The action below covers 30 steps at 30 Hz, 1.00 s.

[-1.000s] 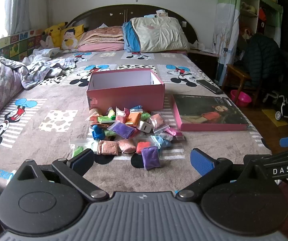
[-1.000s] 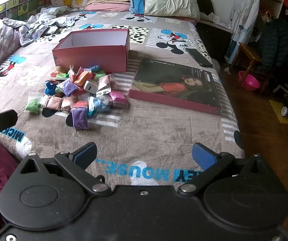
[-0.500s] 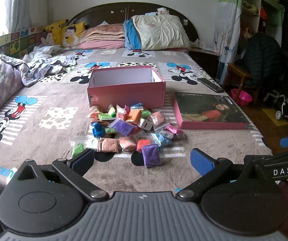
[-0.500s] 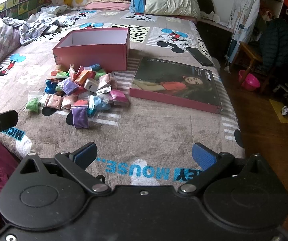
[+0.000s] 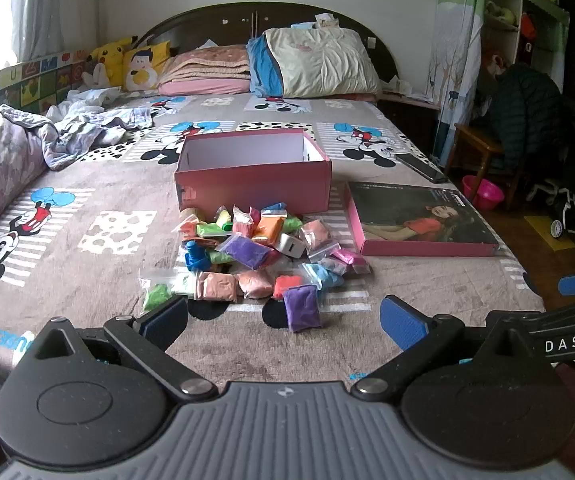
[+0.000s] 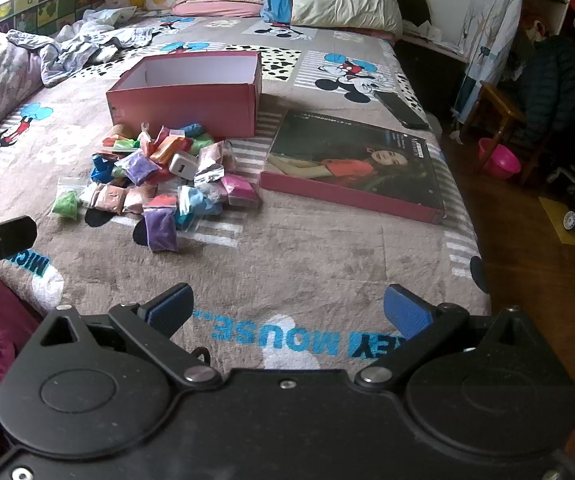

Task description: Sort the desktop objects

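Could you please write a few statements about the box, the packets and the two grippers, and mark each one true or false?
1. The pink box is open and looks empty. True.
2. The white charger lies inside the box. False: it sits among the packets.
3. The left gripper holds a purple packet. False: it is open; the purple packet lies on the blanket.
4. The right gripper is open, holding nothing. True.
5. The box lid lies beside the box. True.

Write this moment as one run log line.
left gripper: open | right gripper: open | small coloured clay bags: piled before open pink cardboard box
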Tool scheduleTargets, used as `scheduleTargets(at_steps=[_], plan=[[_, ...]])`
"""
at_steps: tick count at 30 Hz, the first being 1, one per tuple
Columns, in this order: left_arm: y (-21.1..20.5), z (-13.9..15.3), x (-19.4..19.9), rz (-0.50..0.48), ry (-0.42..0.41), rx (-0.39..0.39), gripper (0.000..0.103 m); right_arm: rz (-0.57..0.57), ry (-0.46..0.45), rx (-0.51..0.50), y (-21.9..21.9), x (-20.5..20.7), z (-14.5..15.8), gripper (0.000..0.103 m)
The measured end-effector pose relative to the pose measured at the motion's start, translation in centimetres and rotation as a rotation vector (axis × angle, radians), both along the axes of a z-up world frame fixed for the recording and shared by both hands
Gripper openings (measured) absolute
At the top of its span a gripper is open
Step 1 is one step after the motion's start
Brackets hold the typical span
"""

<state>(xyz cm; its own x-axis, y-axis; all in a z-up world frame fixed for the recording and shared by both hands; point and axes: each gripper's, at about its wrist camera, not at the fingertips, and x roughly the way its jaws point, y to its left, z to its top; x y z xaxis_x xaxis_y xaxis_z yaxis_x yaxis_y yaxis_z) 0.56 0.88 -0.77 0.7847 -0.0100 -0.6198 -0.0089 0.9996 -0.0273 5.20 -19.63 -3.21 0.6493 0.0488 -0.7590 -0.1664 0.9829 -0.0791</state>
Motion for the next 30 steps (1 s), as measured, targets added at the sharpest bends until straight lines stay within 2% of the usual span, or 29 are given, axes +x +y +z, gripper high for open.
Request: scheduleTargets(at_steps=[20,30], plan=[[0.0,-0.7,0.1,-0.006,0.021,-0.001,0.103,0.011,0.007,-0.002,0.4,0.0,-0.4,0.102],[1.6,-3.6,2.2,0.04,0.09,0.015,0.103,0.051,0.052,0.065,0.3,1.7,-2.2,0.102]])
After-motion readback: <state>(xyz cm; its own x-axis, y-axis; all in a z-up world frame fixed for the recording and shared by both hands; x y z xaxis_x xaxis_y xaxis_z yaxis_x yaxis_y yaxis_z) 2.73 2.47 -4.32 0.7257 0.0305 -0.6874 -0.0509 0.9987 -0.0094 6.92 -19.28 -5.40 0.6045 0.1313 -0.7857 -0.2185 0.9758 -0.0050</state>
